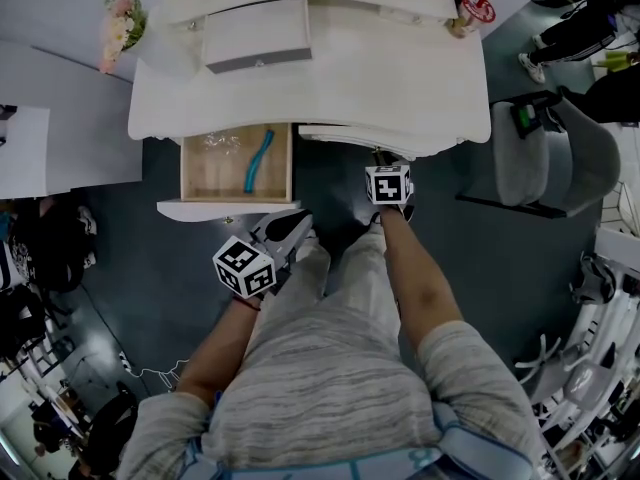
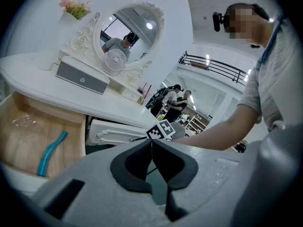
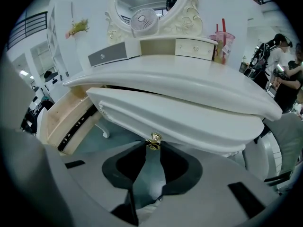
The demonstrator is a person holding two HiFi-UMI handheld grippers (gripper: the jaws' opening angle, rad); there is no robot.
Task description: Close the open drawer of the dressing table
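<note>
The white dressing table (image 1: pixel 400 78) has its left drawer (image 1: pixel 228 209) pulled far out. That drawer shows a wooden inside with a teal curved piece (image 1: pixel 258 161) lying in it. The middle drawer (image 1: pixel 345 134) stands out a little from under the tabletop. In the right gripper view its front (image 3: pixel 189 122) fills the middle, and the gold knob (image 3: pixel 154 139) sits between my right gripper's (image 3: pixel 152 144) tips, which are shut on it. My left gripper (image 2: pixel 151 142) is shut and empty, held low near the open drawer's front corner (image 1: pixel 295 226).
A small grey-fronted drawer (image 1: pixel 258 36) sticks out of the upper shelf. A flower vase (image 1: pixel 120 23) and a drink cup (image 1: pixel 470 3) stand at the table's ends. A grey chair (image 1: pixel 555 153) is at the right. The person's legs fill the floor in front.
</note>
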